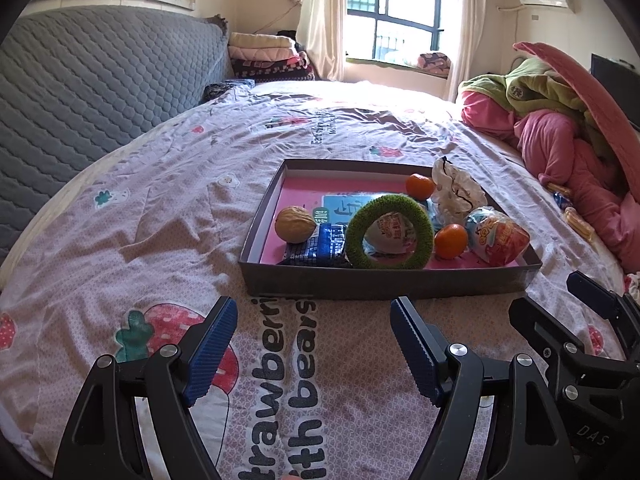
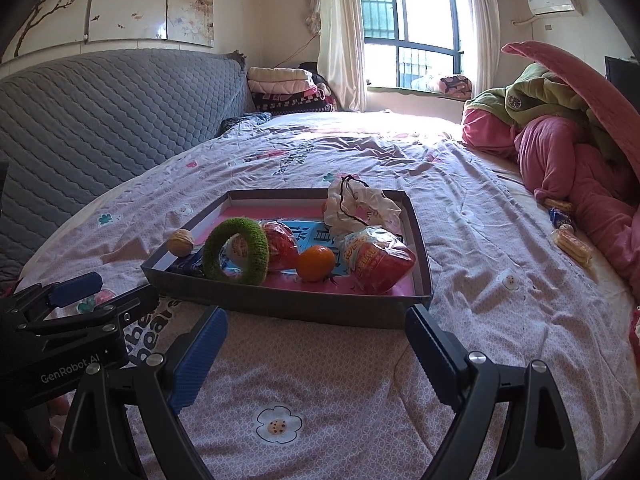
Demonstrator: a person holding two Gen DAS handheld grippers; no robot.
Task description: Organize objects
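Your left gripper (image 1: 312,320) and right gripper (image 2: 316,330) both hang spread and empty just short of the box (image 2: 280,304); loose snack packets (image 2: 570,242) lie well off right, nearer your right hand

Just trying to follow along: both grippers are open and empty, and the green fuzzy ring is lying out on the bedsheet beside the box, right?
Not quite. The green fuzzy ring is inside the box, propped among the snacks, not on the bedsheet; the left wrist view shows it. The left gripper and right gripper are indeed open and empty.
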